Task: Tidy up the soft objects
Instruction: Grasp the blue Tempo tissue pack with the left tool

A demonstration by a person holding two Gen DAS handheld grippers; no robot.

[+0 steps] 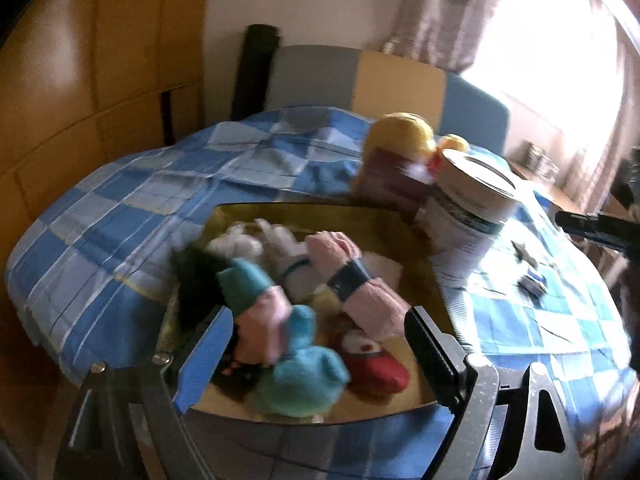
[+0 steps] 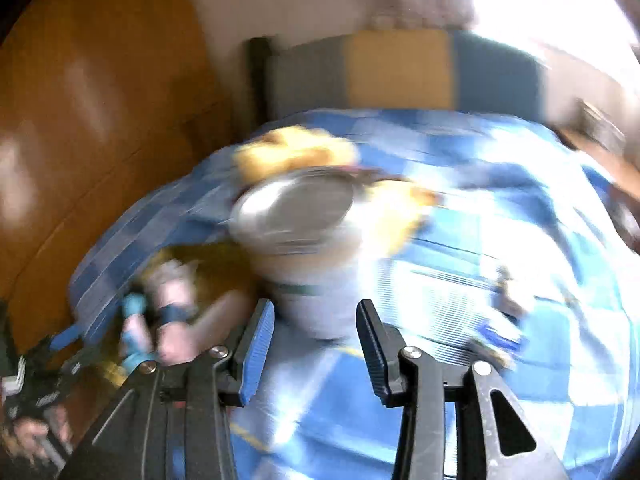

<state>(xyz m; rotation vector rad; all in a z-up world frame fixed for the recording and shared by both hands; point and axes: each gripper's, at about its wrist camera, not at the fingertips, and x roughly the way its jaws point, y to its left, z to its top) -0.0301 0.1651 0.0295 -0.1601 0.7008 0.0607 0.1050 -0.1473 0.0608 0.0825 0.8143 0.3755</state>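
Your work surface is a bed under a blue-and-white checked cover, with a padded headboard in grey, yellow and blue behind it and a bright curtained window to the right.

On the cover sits a gold-lined tray, and the soft things are piled inside it: rolled pink cloths, one banded with a dark strap, teal fluffy pieces, a red-and-white piece, pale fluffy ones toward the back and a dark furry one on the left. The view from your right hand is badly blurred, yet it shows the same pile at lower left.

Just right of the tray stands a large white tin with a silvery lid. A yellow plush toy sits behind it, apparently touching it. A few small dark bits lie on the cover further right; you cannot tell what they are.

Your left gripper hangs over the near end of the tray, jaws spread wide. The soft pile shows between its fingers, but they press on nothing.

Your right gripper points at the tin, jaws partly apart and empty. The tin's base shows in the gap beyond the tips. Whether the tips touch it you cannot tell through the blur.
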